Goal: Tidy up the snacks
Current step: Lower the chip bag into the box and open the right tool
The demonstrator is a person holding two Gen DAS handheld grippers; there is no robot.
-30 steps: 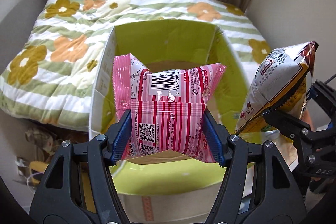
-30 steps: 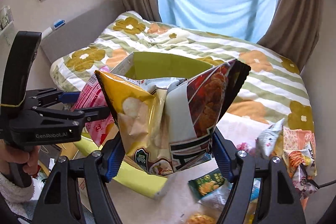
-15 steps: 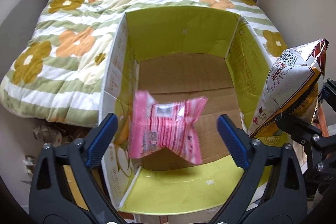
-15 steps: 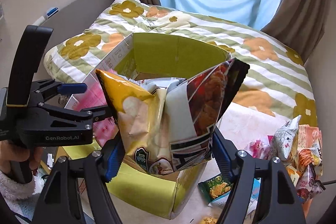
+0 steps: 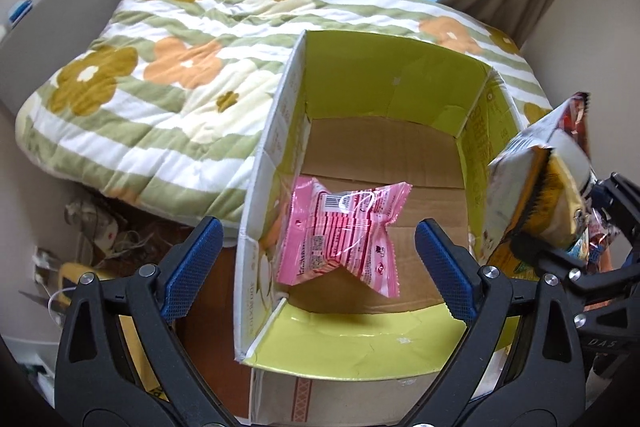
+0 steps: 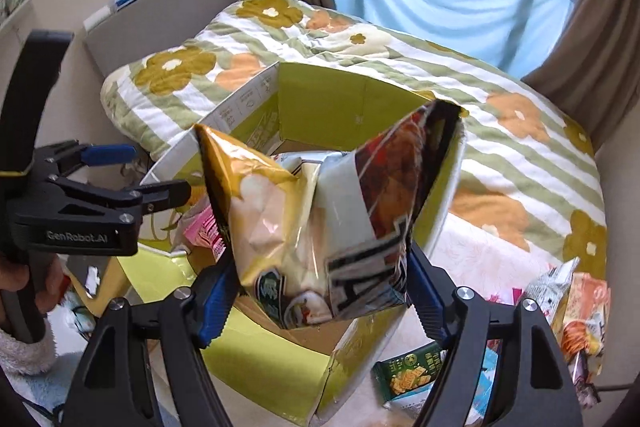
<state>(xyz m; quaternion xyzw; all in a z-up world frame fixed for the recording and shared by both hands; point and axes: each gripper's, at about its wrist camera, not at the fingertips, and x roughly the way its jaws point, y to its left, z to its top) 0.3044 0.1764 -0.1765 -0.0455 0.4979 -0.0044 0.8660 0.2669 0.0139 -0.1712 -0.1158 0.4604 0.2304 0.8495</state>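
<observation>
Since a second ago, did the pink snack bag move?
Yes. The pink snack bag has dropped from the left gripper, whose jaws have just been opening, down onto the cardboard box floor.

The cardboard box (image 5: 276,147) gapes open-topped; only a pink snack packet (image 5: 344,239) lies on its floor. Upright flaps wall every side, and the quilt (image 5: 160,99) crowds its left.

The box (image 5: 472,355) is the landmark. A wrapped snack (image 5: 344,235) lies on its floor, toward the left wall. A quilt (image 5: 160,99) spreads behind and left of the box. A chip bag (image 6: 328,223) hangs over its right rim. More snack packets (image 6: 560,307) lie right of the box
</observation>
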